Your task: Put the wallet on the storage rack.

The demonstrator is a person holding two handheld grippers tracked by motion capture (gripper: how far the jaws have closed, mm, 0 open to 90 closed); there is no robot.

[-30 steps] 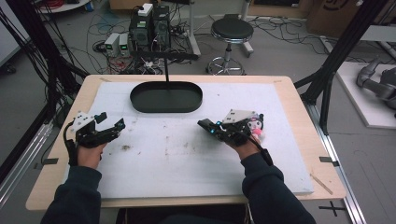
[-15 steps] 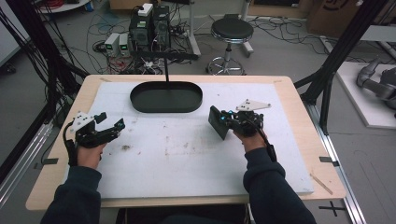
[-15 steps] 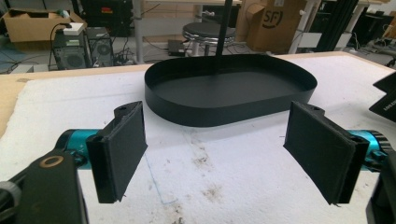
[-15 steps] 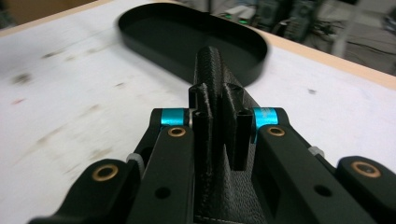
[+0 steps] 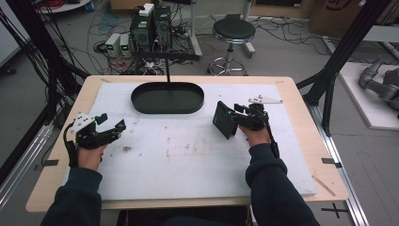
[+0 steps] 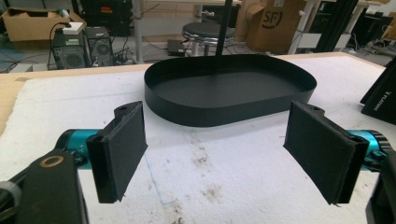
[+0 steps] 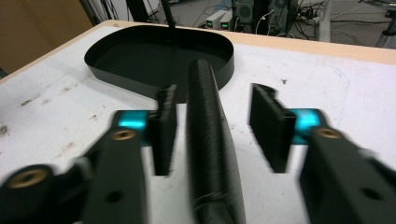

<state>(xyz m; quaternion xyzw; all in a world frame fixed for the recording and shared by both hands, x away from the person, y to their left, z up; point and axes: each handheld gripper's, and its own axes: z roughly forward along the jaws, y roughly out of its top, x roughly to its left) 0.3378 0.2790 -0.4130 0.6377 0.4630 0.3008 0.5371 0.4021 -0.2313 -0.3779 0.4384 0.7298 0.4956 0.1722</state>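
A flat black case (image 5: 224,120) stands on edge on the white mat, right of a black oval tray (image 5: 167,98). My right gripper (image 5: 231,118) straddles the case. In the right gripper view the case (image 7: 210,140) rises between the pads with a gap on each side; the jaws have just been opening, and the gripper (image 7: 212,126) is open. The tray (image 7: 159,58) lies just beyond it. My left gripper (image 5: 111,121) rests at the mat's left side, open and with nothing in it. In the left gripper view its jaws (image 6: 217,154) stand wide before the tray (image 6: 229,95), and the case (image 6: 380,93) shows at the right edge.
A thin black post (image 5: 167,70) rises at the tray's far rim. The white mat (image 5: 188,160) carries brown stains in the middle. Beyond the table's far edge are a round stool (image 5: 234,30), computer boxes (image 5: 150,23) and cables. Black frame posts (image 5: 343,52) flank the table.
My right hand has moved away from me and rolled over, so the black case now stands on edge. Its jaws, shut before, have come apart. The left hand has stayed put.
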